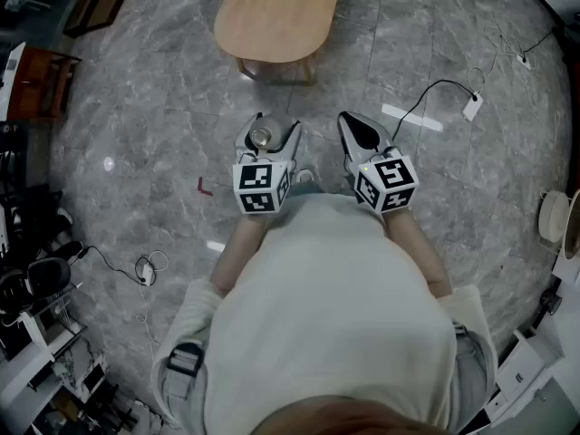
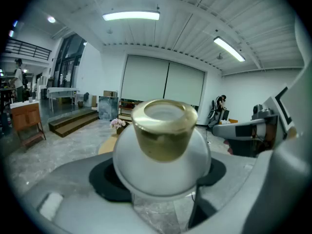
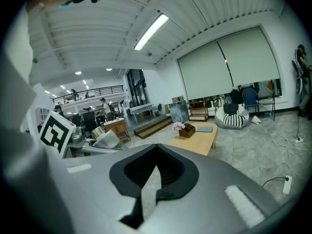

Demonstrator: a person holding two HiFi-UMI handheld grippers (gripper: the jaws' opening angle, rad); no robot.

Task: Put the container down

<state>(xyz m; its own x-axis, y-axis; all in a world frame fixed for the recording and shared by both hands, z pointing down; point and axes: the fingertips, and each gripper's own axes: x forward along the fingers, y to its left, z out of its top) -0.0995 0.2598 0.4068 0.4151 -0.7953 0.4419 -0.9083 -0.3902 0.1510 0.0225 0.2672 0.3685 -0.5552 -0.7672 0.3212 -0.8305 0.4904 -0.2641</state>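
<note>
Hanging over the floor point(image 1: 163, 152), six o'clock of the wooden counter point(image 1: 281, 16), the container point(image 1: 262, 137) rides in the left gripper point(image 1: 268, 132). Its fingers point(image 2: 68, 179) pinch the smooth round body, which could slip out. The right gripper point(image 3: 155, 167) has its fingers pressed together, empty.

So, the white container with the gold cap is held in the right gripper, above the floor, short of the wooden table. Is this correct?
Wrong gripper. The left gripper view shows the container clamped in the left gripper; the right gripper is shut and empty. The rest holds: above the floor, short of the wooden table.
</note>
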